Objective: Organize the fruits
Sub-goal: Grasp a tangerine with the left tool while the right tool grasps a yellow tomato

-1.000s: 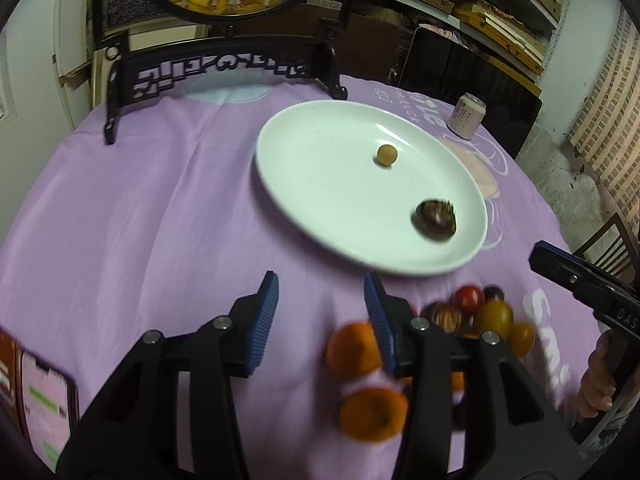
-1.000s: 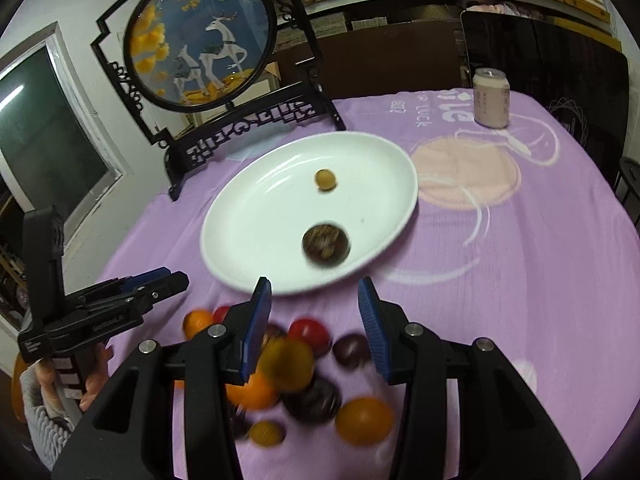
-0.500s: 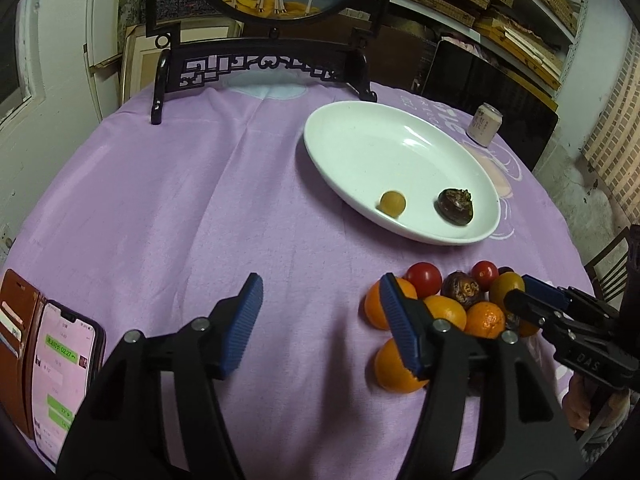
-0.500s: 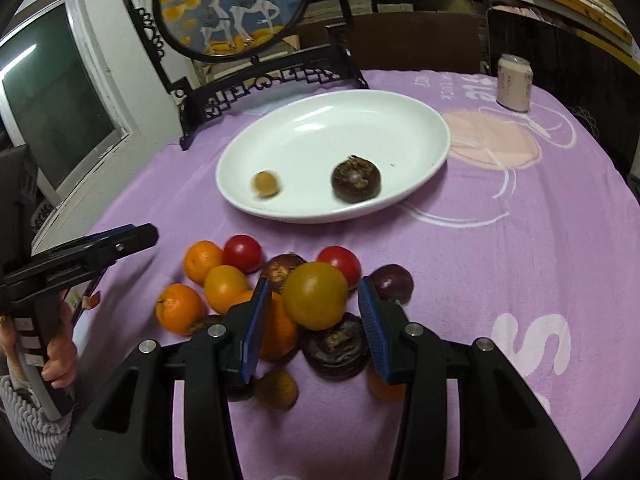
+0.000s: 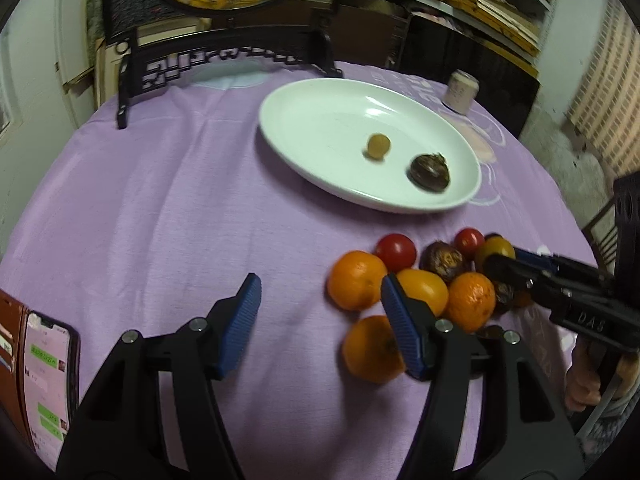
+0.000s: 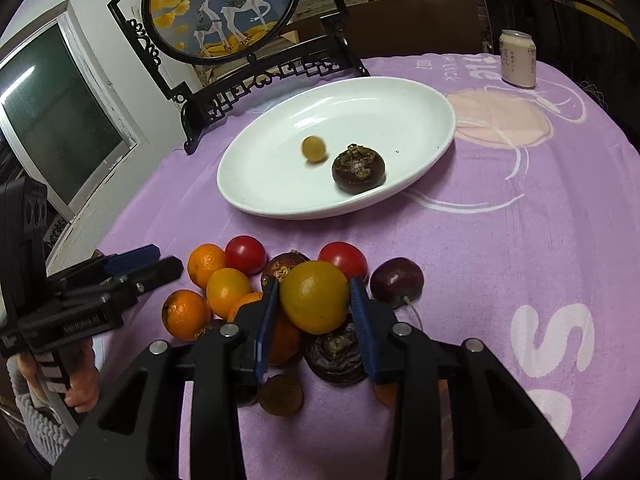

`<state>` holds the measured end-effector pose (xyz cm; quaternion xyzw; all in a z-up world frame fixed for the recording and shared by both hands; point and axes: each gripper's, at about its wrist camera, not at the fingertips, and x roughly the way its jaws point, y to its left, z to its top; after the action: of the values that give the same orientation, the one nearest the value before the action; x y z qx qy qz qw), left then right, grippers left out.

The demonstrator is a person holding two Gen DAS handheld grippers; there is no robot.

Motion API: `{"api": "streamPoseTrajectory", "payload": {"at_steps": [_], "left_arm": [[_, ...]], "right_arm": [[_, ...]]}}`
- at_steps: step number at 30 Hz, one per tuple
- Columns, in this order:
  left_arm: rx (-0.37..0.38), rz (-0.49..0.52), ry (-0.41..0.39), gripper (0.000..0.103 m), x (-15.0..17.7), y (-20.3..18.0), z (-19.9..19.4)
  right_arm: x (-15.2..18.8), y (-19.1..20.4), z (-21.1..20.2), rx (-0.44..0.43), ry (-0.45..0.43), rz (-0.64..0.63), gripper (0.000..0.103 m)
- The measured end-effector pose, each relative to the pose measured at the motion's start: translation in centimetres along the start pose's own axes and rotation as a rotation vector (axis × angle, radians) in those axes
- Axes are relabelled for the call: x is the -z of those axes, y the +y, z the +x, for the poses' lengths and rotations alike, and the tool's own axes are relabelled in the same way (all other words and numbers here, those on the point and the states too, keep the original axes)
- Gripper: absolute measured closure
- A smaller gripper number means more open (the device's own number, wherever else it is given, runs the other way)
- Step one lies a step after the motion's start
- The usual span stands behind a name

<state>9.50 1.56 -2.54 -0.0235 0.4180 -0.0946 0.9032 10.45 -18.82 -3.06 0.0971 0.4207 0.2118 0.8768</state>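
A white plate holds a small yellowish round fruit, blurred, and a dark brown fruit. In front of it on the purple cloth lies a heap of oranges, red tomatoes and dark fruits. My right gripper is closing, its blue pads against both sides of a yellow-orange fruit on top of the heap. My left gripper is opening beside the heap's left edge, with nothing between its fingers.
A round deer picture in a black carved stand rises behind the plate. A pale can sits at the far right. A phone in a brown case lies at the near left. A hand grips the left tool.
The right jaws have narrowed onto the yellow-orange fruit after sinking to the heap. The left jaws have widened and shifted sideways. The small yellowish fruit has rolled on the plate.
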Motion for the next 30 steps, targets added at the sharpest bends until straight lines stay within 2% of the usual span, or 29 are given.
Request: {"api": "streamPoseTrajectory", "payload": {"at_steps": [8, 12, 15, 17, 19, 20, 23, 26, 28, 29, 30], "left_arm": [[-0.025, 0.063, 0.023, 0.038, 0.2, -1.2, 1.2], [-0.057, 0.070, 0.016, 0.031, -0.2, -1.0, 1.9], [-0.077, 0.048, 0.005, 0.026, -0.6, 0.1, 1.8], [-0.100, -0.005, -0.021, 0.026, -1.0, 1.7, 1.0], [-0.142, -0.071, -0.039, 0.028, -1.2, 3.4, 0.2], [-0.140, -0.101, -0.037, 0.030, -1.3, 4.1, 0.1], [-0.052, -0.167, -0.025, 0.032, -1.3, 5.1, -0.1], [-0.045, -0.090, -0.033, 0.033, -1.1, 3.3, -0.1], [-0.069, -0.034, -0.016, 0.038, -0.8, 2.2, 0.4], [-0.088, -0.014, 0.010, 0.045, -0.6, 1.8, 1.0], [-0.118, -0.006, 0.011, 0.045, -0.5, 1.7, 1.3]], "right_arm": [[-0.6, -0.9, -1.6, 0.013, -0.038, 0.042, 0.067], [-0.7, -1.1, -1.8, 0.006, -0.043, 0.053, 0.067], [-0.7, -1.2, -1.9, 0.004, -0.045, 0.057, 0.067], [-0.8, -1.4, -2.1, 0.002, -0.049, 0.062, 0.067], [-0.8, -1.5, -2.3, -0.001, -0.054, 0.068, 0.067], [-0.9, -1.6, -2.4, -0.003, -0.057, 0.073, 0.067], [-0.9, -1.9, -2.6, -0.008, -0.062, 0.082, 0.067], [-1.0, -2.1, -2.7, -0.009, -0.063, 0.088, 0.067], [-1.0, -2.1, -2.7, -0.010, -0.062, 0.089, 0.067], [-1.0, -2.0, -2.7, -0.011, -0.061, 0.088, 0.067], [-1.0, -2.0, -2.7, -0.011, -0.060, 0.086, 0.067]]}}
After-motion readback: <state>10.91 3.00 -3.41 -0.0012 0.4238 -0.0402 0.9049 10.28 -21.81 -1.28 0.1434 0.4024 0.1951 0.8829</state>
